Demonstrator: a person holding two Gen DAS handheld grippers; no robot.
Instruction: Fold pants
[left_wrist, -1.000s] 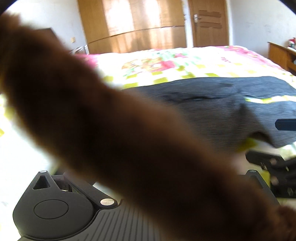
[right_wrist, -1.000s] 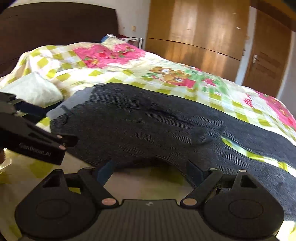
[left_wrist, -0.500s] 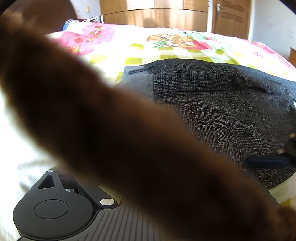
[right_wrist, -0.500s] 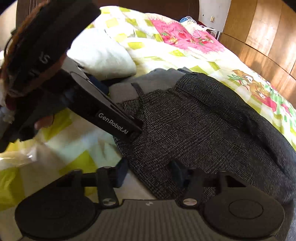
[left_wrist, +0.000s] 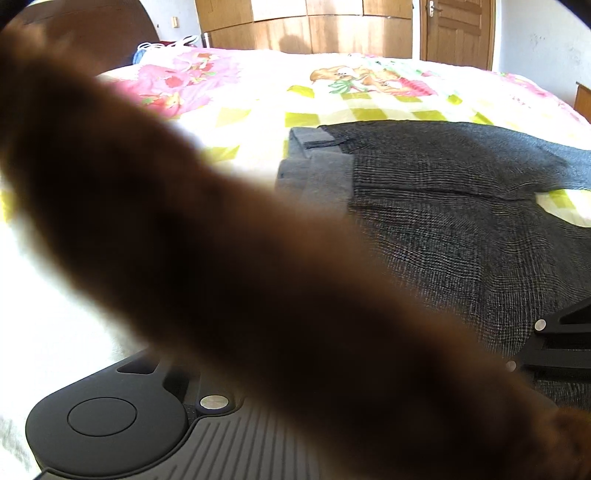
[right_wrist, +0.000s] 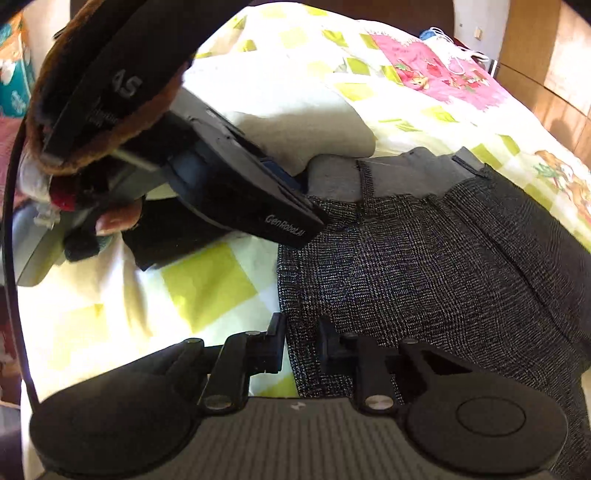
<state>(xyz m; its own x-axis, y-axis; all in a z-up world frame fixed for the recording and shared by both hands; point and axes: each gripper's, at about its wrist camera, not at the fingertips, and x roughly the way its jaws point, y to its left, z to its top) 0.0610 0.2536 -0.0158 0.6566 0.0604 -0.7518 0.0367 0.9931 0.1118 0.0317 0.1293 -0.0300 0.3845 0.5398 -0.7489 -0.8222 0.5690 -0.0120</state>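
Note:
Dark grey checked pants (left_wrist: 461, 229) lie flat on the bed, with the plain grey waistband (right_wrist: 399, 173) at the left end. My right gripper (right_wrist: 301, 347) straddles the near edge of the pants (right_wrist: 424, 280). Its jaws are closing with the fabric edge between them, still flat and not pinched. My left gripper (right_wrist: 304, 201) slants down onto the near corner of the waistband, held in a hand with a brown furry sleeve (right_wrist: 92, 147). Its jaws are closing, but that blurred sleeve (left_wrist: 221, 258) hides the fingers in the left wrist view.
A flowered yellow-checked quilt (left_wrist: 332, 107) covers the bed. A white pillow (right_wrist: 295, 110) lies just beyond the waistband. Wooden wardrobes (left_wrist: 306, 26), a door (left_wrist: 458, 33) and a dark headboard (left_wrist: 92, 29) stand behind. Part of the right gripper's linkage (left_wrist: 565, 343) shows at the right edge.
Both grippers have slid along the pants to the waistband end and dropped lower. The right jaws have narrowed around the fabric edge. The left gripper has come down on the waistband corner.

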